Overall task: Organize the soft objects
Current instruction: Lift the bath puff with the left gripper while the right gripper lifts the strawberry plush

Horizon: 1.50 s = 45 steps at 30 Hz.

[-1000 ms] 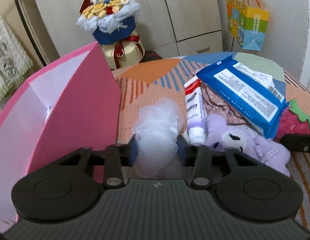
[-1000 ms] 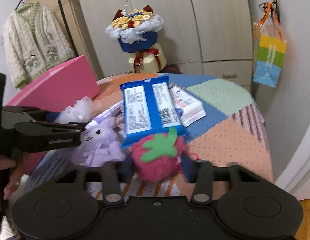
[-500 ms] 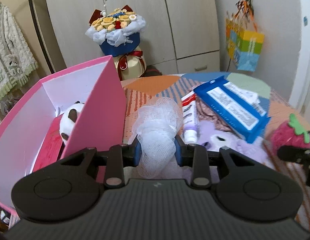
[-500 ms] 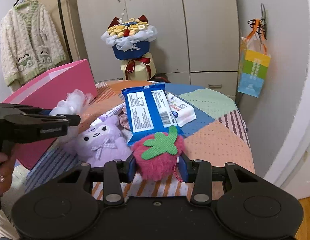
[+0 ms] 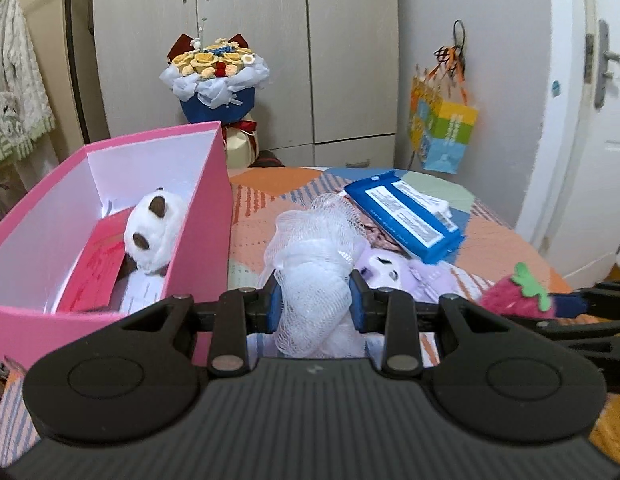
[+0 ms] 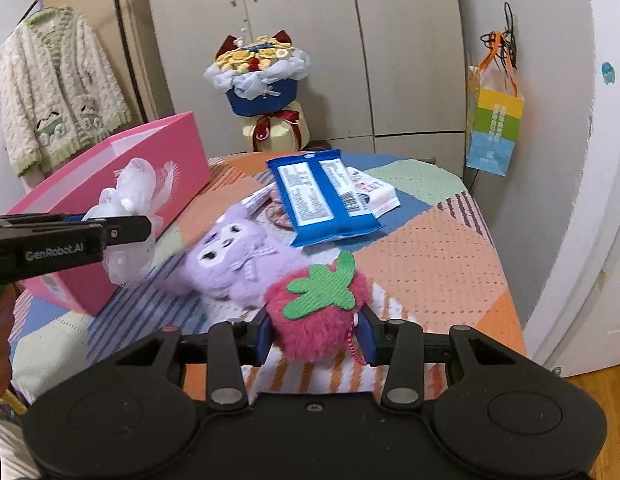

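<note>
The left claw (image 5: 313, 306) is clamped on a white mesh bath pouf (image 5: 313, 264), held in the air just right of the open pink box (image 5: 198, 248). Inside the box lie a white plush toy with brown ears (image 5: 152, 236) and a red card (image 5: 96, 272). The right claw (image 6: 315, 334) grips a pink strawberry plush (image 6: 315, 312) above the patchwork-covered worktop (image 6: 429, 260). A purple plush (image 6: 234, 264) lies on the cover beside a blue wet-wipes pack (image 6: 321, 196).
</note>
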### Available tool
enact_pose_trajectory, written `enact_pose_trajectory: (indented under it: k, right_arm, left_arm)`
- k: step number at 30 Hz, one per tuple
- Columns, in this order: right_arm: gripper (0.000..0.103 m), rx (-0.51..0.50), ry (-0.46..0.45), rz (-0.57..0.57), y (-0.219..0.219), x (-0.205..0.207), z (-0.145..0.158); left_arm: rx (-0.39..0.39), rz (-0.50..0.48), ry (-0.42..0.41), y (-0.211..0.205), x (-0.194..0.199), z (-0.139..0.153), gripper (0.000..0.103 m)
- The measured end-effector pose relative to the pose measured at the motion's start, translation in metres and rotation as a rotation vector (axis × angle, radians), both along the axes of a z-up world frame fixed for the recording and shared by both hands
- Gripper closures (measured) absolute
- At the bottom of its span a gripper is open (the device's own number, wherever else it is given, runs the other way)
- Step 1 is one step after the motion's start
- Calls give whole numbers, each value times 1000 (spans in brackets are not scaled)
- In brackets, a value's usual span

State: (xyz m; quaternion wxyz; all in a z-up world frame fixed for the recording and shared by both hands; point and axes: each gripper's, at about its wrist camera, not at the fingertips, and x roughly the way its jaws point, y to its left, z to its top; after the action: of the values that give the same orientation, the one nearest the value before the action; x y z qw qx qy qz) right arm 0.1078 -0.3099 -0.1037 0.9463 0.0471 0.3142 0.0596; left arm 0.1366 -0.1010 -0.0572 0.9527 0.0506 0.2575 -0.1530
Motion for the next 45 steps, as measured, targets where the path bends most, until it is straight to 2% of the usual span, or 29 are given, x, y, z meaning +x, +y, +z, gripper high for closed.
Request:
enact_pose_trajectory:
  k: [4,10,21,30,34,38,45]
  right_arm:
    - [56,-7,8,31,11,-10,0]
    - [56,-50,19,90,32,-28,1]
    - [56,-66,70,303,69,-56,25]
    - [56,-8,110,471,103,-64,41]
    - [56,12,117,522,119,-59,44]
    - [56,9,94,572,137,-54,56]
    - [56,17,12,650,167,-43,81]
  left_arm:
    - [-26,-21,11,17,-14,2,71]
    - [-76,-62,99,51,-32,0,72]
    - [-115,-51,232,111,-58,-2,72]
    - [-141,-17,258,153,-75,9,72]
    - [-143,24,227,170,-83,19,72]
    - [-150,42,204,186,-88,33,72]
    - [-119,47,139,202,-81,59,72]
